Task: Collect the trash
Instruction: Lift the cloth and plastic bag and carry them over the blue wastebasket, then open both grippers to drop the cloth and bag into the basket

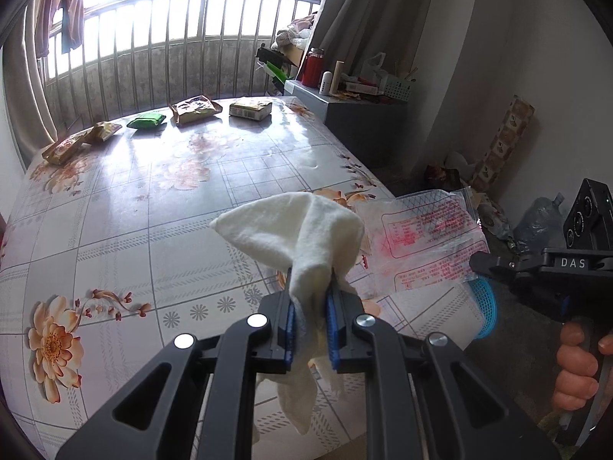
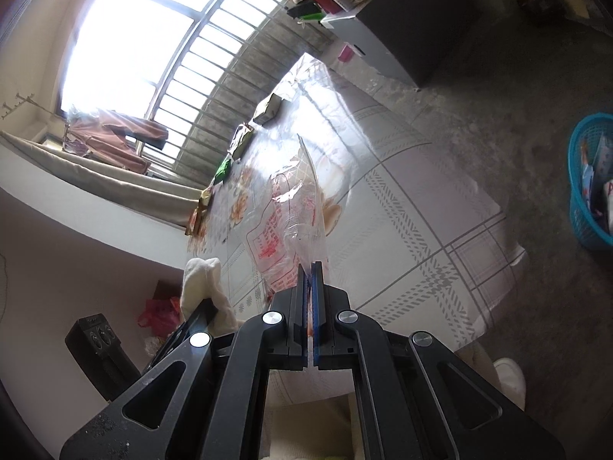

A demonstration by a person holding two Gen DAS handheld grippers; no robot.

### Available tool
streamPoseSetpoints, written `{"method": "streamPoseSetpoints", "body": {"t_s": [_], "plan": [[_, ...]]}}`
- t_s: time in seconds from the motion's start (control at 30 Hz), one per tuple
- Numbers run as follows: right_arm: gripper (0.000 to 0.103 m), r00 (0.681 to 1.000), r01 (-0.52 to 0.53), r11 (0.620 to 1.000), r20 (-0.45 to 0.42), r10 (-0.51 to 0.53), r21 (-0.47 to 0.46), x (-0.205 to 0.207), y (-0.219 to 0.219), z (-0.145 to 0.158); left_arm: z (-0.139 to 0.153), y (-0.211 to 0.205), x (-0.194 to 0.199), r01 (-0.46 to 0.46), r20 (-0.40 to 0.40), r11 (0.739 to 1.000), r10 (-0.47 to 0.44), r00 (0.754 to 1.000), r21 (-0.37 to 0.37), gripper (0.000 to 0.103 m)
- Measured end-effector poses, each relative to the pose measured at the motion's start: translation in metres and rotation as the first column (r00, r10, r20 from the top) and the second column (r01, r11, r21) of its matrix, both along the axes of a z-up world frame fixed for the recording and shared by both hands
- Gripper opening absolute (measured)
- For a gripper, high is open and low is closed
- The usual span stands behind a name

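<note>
Packets (image 1: 195, 110), five of them, line the table's (image 1: 153, 207) far edge at upper left. One cloth (image 1: 306, 234) is pinched in the left gripper (image 1: 311, 306); one clear bag (image 2: 295, 207) (red print, unreadable) is clamped in the right gripper (image 2: 311, 280), marked "DAS". One blue basket (image 2: 590, 180) sits at right.

Left tool (image 1: 311, 299): matte black linkage arms with triangular cut-outs, four round silver pivot caps, and blue ribbed pads (image 1: 332, 329) lining the inner faces of both black fingers. Right tool (image 2: 311, 268): same build, black arms, silver pivot caps, blue pads. Seen from the left wrist view, its black body carries white lettering "DAS" and a black camera block with round lenses. A hand (image 1: 578, 368) wraps its black handle; no sleeve visible.
</note>
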State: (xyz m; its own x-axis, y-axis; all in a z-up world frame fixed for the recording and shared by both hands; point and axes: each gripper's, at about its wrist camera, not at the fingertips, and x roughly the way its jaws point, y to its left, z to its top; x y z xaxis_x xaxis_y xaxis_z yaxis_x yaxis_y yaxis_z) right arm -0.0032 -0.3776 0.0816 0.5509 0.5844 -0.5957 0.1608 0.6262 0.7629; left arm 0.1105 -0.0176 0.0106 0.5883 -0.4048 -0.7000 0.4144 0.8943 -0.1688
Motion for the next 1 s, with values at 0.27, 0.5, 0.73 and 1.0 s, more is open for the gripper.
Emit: {"method": "streamPoseSetpoints", "body": {"t_s": [0.27, 0.5, 0.73, 1.0], "plan": [[0.0, 0.974, 0.221, 0.975, 0.064, -0.219, -0.035, -0.047, -0.082, 0.02, 0.033, -0.064, -0.012, 0.163, 0.057, 0.986, -0.161, 0.985, -0.032, 0.013], [0.0, 0.875, 0.485, 0.866, 0.052, -0.482, -0.119, -0.116, -0.171, 0.006, 0.044, -0.165, -0.023, 0.368, 0.049, 0.929, -0.366, 0.929, -0.047, 0.013], [0.0, 0.775, 0.617, 0.771, -0.053, -0.63, -0.158, -0.158, -0.228, -0.048, 0.006, -0.286, -0.021, 0.528, -0.115, 0.846, -0.534, 0.838, -0.077, 0.013], [0.0, 0.693, 0.673, 0.727, -0.225, -0.685, -0.138, -0.146, -0.277, -0.141, -0.077, -0.43, -0.003, 0.62, -0.327, 0.785, -0.589, 0.739, -0.013, 0.014]]}}
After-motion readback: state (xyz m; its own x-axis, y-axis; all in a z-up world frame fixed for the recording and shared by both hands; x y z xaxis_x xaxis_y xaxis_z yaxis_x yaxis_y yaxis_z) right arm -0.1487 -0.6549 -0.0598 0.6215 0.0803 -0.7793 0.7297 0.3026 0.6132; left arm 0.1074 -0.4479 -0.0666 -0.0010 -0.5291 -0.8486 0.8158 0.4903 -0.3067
